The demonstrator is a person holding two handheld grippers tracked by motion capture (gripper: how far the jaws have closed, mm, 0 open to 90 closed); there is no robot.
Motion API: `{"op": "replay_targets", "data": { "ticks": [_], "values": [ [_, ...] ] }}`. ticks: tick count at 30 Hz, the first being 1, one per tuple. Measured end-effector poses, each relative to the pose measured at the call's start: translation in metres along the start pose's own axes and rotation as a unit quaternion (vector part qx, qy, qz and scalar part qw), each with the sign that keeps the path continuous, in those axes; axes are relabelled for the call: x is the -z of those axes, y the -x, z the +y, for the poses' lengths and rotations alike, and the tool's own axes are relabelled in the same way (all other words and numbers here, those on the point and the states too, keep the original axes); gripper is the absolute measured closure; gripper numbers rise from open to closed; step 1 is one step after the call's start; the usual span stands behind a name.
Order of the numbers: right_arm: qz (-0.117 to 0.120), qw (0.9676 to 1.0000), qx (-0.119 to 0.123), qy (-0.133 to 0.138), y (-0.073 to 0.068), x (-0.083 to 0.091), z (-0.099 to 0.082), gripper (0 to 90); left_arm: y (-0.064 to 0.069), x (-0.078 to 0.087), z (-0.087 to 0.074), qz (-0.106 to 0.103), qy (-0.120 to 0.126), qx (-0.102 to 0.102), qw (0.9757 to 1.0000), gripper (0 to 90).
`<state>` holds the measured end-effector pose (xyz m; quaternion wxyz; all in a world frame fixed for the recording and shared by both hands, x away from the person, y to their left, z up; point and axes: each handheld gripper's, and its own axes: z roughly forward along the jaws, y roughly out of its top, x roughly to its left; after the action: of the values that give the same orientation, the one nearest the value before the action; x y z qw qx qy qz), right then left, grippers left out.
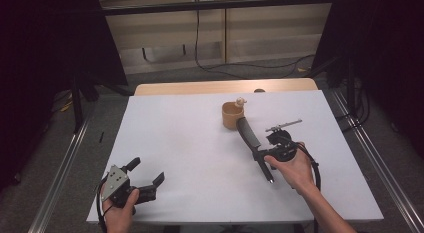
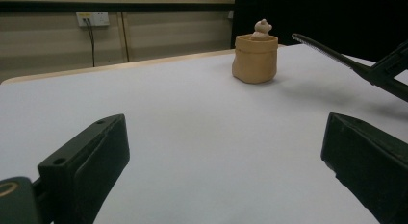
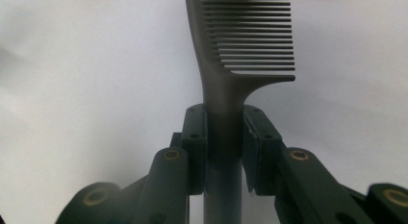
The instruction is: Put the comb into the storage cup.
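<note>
The comb (image 3: pixel 226 56) sits clamped by its handle in the right hand-held gripper (image 3: pixel 224 152), both pads pressed flat against the shaft just below where the teeth begin. In the high view the comb (image 1: pixel 248 134) is held above the worktop (image 1: pixel 170 143), angled so that its toothed end points at the small tan pot (image 1: pixel 231 116) and nearly meets its near side. A pale little figure (image 1: pixel 241 100) pokes out of the pot's top. From the left gripper view the comb (image 2: pixel 327 53) hangs in the air just right of the pot (image 2: pixel 255 58), clear of the surface.

The step in hand looks like carrying the comb to the pot. To do it well, the toothed end probably needs lifting above the rim before going in, since the pot looks light and a nudge from the side could tip it. The grip sits near the comb's middle, so the long tip may swing; a slow, steady approach would suit.

The left hand-held gripper (image 1: pixel 145 180) rests near the worktop's front left corner, well apart from the pot, its jaws wide open and holding nothing.

No brand, label or writing can be read on anything here.
</note>
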<state>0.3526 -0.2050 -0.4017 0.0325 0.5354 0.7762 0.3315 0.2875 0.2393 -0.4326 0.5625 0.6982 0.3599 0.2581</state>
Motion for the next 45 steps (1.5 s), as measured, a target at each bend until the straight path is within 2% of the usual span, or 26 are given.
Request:
{"op": "replay_targets", "data": {
  "ticks": [2, 7, 11, 16, 21, 23, 26, 30, 32, 34, 35, 36, 37, 38, 42, 43, 44, 45],
  "values": [
    [0.008, 0.9999, 0.011, 0.011, 0.0, 0.001, -0.002, 73.1, 0.0, 0.0, 0.0, 0.001, 0.0, 0.001, 1.0, 2.9],
    [0.008, 0.9987, 0.03, 0.039, 0.0, 0.006, -0.003, 73.1, 0.0, 0.0, 0.0, -0.001, 0.001, 0.0, 1.0, 3.0],
    [-0.001, 0.9959, 0.048, 0.077, -0.002, 0.011, -0.002, 73.1, 0.0, 0.0, 0.0, -0.001, 0.001, 0.0, 1.0, 2.9],
    [-0.012, 0.9899, 0.061, 0.127, -0.002, 0.014, -0.002, 73.1, 0.0, 0.0, 0.0, -0.002, 0.003, 0.003, 1.0, 3.0],
    [-0.012, 0.9849, 0.069, 0.159, -0.001, 0.016, -0.003, 73.1, 0.0, 0.0, 0.0, -0.002, 0.003, 0.003, 1.0, 2.9],
    [-0.016, 0.9802, 0.073, 0.183, -0.001, 0.016, -0.005, 73.1, 0.0, 0.0, 0.001, -0.002, 0.003, 0.001, 1.0, 2.9],
    [-0.013, 0.977, 0.082, 0.196, -0.003, 0.017, -0.005, 73.1, 0.0, 0.001, 0.001, -0.002, 0.002, 0.0, 1.0, 2.9],
    [-0.01, 0.9751, 0.084, 0.205, -0.003, 0.017, -0.005, 73.1, 0.0, 0.001, 0.001, 0.001, 0.003, -0.001, 1.0, 2.8],
    [-0.019, 0.9728, 0.084, 0.215, -0.004, 0.017, -0.005, 73.1, 0.0, 0.001, 0.001, 0.003, 0.004, 0.001, 1.0, 2.8],
    [-0.018, 0.97, 0.087, 0.226, -0.004, 0.019, -0.005, 73.1, -0.001, 0.001, 0.001, 0.003, 0.003, 0.0, 1.0, 2.8],
    [-0.018, 0.97, 0.087, 0.226, -0.004, 0.019, -0.005, 73.1, -0.001, 0.001, 0.001, 0.003, 0.003, 0.0, 1.0, 2.8],
    [-0.019, 0.9669, 0.09, 0.238, -0.005, 0.021, -0.004, 73.0, -0.001, 0.001, 0.001, 0.001, 0.002, 0.0, 1.0, 2.8],
    [-0.019, 0.9669, 0.09, 0.238, -0.005, 0.021, -0.004, 73.0, -0.001, 0.001, 0.001, 0.001, 0.002, 0.0, 1.0, 2.8],
    [-0.019, 0.9635, 0.092, 0.251, -0.006, 0.023, -0.003, 73.1, 0.0, 0.0, 0.001, 0.001, 0.002, 0.001, 1.0, 2.8],
    [-0.018, 0.9561, 0.096, 0.276, -0.009, 0.025, 0.0, 73.0, 0.0, 0.001, 0.001, 0.001, 0.003, 0.0, 1.0, 2.8],
    [-0.015, 0.9545, 0.1, 0.281, -0.01, 0.025, 0.001, 73.1, 0.0, 0.001, 0.001, 0.001, 0.002, -0.001, 1.0, 2.8],
    [-0.015, 0.9545, 0.1, 0.281, -0.01, 0.025, 0.001, 73.1, 0.0, 0.001, 0.001, 0.001, 0.002, -0.001, 1.0, 2.8],
    [-0.015, 0.9525, 0.103, 0.286, -0.013, 0.026, 0.004, 73.0, 0.0, 0.001, 0.001, 0.001, 0.003, 0.0, 1.0, 2.8]
  ]
}}
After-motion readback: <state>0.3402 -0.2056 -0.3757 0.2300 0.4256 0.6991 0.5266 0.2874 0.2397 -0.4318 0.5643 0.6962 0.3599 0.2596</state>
